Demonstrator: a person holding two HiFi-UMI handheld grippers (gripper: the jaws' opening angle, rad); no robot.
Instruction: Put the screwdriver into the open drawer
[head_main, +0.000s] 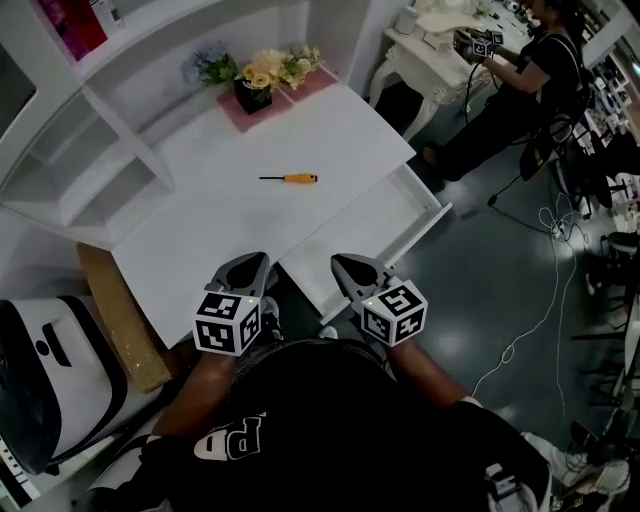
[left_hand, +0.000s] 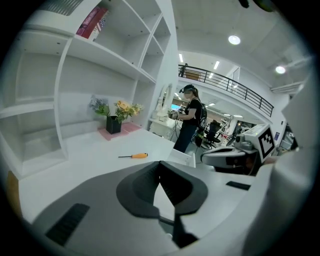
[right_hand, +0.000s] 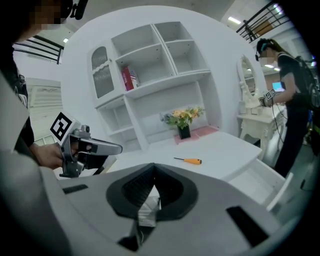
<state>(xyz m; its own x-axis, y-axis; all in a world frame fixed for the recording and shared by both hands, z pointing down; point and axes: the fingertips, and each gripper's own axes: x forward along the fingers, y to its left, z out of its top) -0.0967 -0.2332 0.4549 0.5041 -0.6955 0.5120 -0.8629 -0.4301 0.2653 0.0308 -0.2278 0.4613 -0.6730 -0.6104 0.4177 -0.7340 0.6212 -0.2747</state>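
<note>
nothing of the task is done yet. the screwdriver (head_main: 290, 179) lies on the table (head_main: 340, 120), well ahead of both pairs of fingers and touched by neither. the left fingers (head_main: 248, 268) and right fingers (head_main: 352, 270) are closed tip to tip, with nothing between them. the open drawer (head_main: 372, 232), just ahead of the right fingers, looks empty. left to do: reach, open, grasp, carry across, release inside.

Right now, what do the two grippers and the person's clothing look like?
The left gripper and right gripper match: grey tapered shells, black ribbed jaws, each backed by a white cube with black square markers. The person wears a black top with white lettering.
</note>
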